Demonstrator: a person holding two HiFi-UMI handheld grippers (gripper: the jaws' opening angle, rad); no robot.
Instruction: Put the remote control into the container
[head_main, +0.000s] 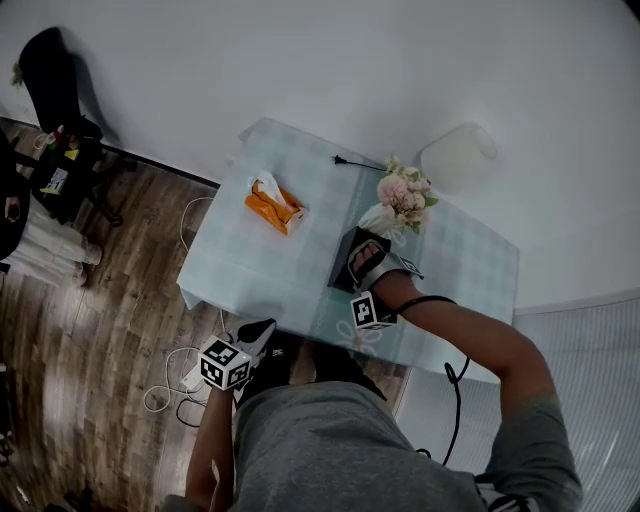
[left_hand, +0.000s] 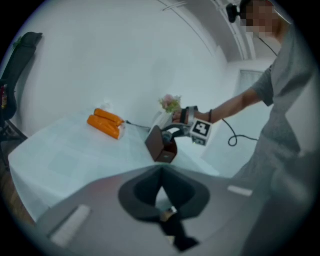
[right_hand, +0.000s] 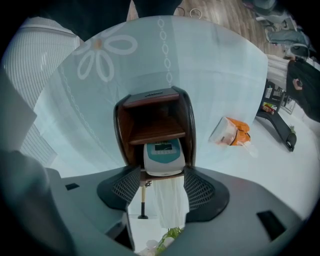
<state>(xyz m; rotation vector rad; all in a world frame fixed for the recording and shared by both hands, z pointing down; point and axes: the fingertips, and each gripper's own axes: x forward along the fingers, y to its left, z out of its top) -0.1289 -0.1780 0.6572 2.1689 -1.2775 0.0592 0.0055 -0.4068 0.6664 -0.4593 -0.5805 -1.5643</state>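
Insertion step, nearly home: the right gripper (right_hand: 162, 172) pinches the remote control (right_hand: 162, 152) by its near end, its body already inside the wooden container (right_hand: 189, 125) at 12 o'clock. Next, I'd judge: release, back straight out. The left gripper (left_hand: 161, 181) is closed on nothing, idle.

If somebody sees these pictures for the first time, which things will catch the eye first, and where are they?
First, the white and teal remote control standing in the dark brown wooden container near the front edge of the pale checked table, the right claw flanking its lower end. Next, the bright orange tissue pack on the table's left and the pink flower bouquet behind the container.
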